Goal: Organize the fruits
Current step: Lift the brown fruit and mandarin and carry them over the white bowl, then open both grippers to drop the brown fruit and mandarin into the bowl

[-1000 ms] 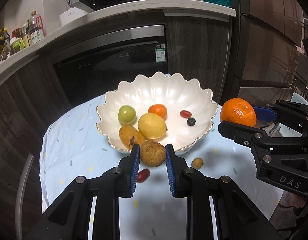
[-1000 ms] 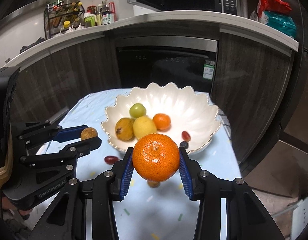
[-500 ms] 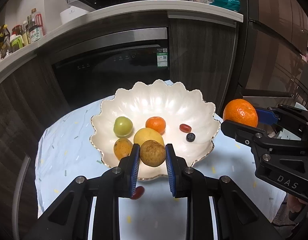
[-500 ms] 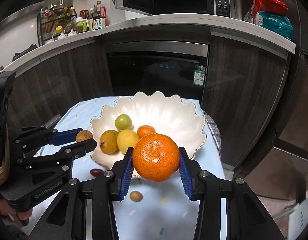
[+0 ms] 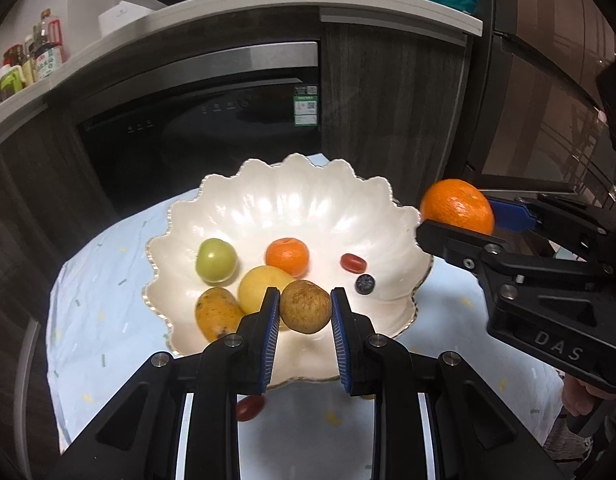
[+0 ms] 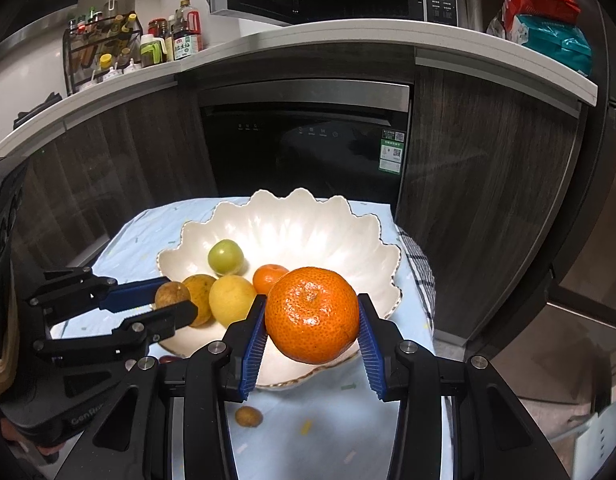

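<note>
Red grape (image 5: 250, 407) half hidden behind left gripper (image 5: 304, 312) — bowl (image 5: 292, 204) rim cut off.

**Both tongs hold fruit over the bowl**

The right tongs (image 6: 311, 316) grip a large orange (image 6: 311, 314) above the near rim of the white scalloped bowl (image 6: 308, 224). The left tongs (image 6: 170, 300) pinch a brown round fruit (image 6: 171, 294). A small brown fruit (image 6: 248, 416) lies on the surface (image 6: 327, 420).

The right back half of the bowl (image 5: 308, 200) is bare and open from above. The left front part is crowded: a green fruit (image 5: 216, 260), a small orange (image 5: 288, 256), a yellow fruit (image 5: 264, 284). Near its front rim, a red grape (image 5: 250, 407) lies on the cloth (image 5: 96, 312).
</note>
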